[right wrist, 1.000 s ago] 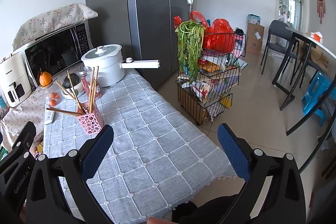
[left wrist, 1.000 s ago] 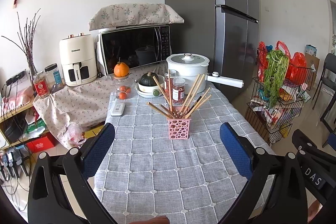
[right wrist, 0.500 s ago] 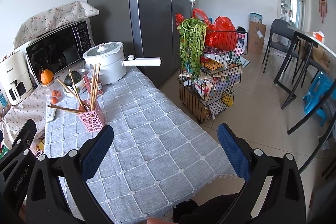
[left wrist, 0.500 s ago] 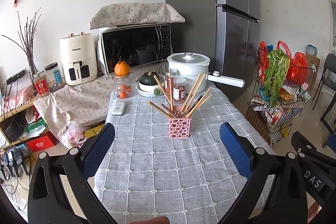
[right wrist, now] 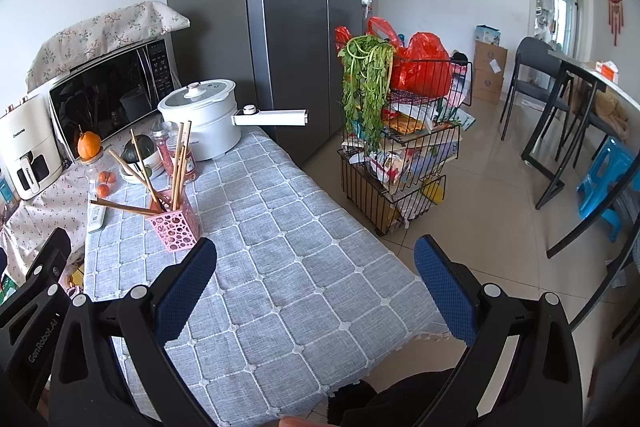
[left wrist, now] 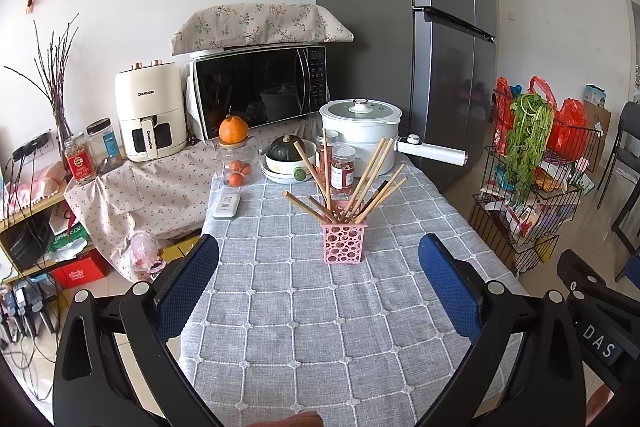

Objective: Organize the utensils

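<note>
Wooden chopsticks (left wrist: pixel 362 183) splayed upright in pink holder (left wrist: pixel 344 242)

The white air fryer (left wrist: pixel 149 111) is showing "CHANGHONG" on its front and handle. The right gripper's body is showing "DAS"; the left gripper's is showing "GenRobot.AI".

Chopsticks (right wrist: pixel 176 163) in pink holder (right wrist: pixel 176 229) — upright.

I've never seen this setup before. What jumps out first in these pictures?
A pink holder bristling with wooden chopsticks stands mid-table on the grey checked tablecloth. Behind it sit a white pot and an orange on a jar. Up close, the left gripper and right gripper both gape open, empty.
</note>
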Demonstrator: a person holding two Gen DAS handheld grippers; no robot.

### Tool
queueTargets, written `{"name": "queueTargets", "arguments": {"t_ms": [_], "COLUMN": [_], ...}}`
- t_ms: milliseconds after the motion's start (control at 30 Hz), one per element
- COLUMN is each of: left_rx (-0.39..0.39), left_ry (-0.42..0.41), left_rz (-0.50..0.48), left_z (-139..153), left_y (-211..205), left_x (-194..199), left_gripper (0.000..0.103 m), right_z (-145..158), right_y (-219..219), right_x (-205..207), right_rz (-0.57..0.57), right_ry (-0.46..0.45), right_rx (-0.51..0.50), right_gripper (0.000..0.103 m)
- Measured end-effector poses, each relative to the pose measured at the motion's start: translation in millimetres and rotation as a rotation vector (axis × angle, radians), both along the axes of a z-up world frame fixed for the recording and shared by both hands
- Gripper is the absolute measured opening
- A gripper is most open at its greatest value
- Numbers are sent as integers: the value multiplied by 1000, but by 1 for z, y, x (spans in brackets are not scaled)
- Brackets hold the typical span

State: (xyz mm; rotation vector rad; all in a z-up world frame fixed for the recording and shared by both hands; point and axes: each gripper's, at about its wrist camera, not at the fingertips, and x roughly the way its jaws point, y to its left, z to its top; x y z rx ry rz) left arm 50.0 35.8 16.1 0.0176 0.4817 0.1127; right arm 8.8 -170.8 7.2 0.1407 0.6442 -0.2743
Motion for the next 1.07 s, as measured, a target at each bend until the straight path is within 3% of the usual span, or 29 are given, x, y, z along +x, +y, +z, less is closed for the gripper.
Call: {"name": "queueTargets", "arguments": {"t_ms": [400,633,767,867,1067], "left_rx": [7,10,6,4,3], "left_ry": [3,-9,-8,-4,6], "left_rz": [15,-19,-22,-17,-8], "left_z": [-4,-5,-6,-4,-3], "left_y": [6,3,2,1,0], "left_x": [-2,-1,0,0,-2], "left_gripper": [96,84,85,97,96], "right_z": [-4,-8,-9,-10,-11], "right_y": [-1,0,0,-1,-4], "right_x": [4,6,7,8,10], "right_rz": [11,20,22,15,6], "right_ry": [23,40,41,42,40], "right_rx": [20,27,23,20,23], "right_gripper": [96,96,96,96,96]}}
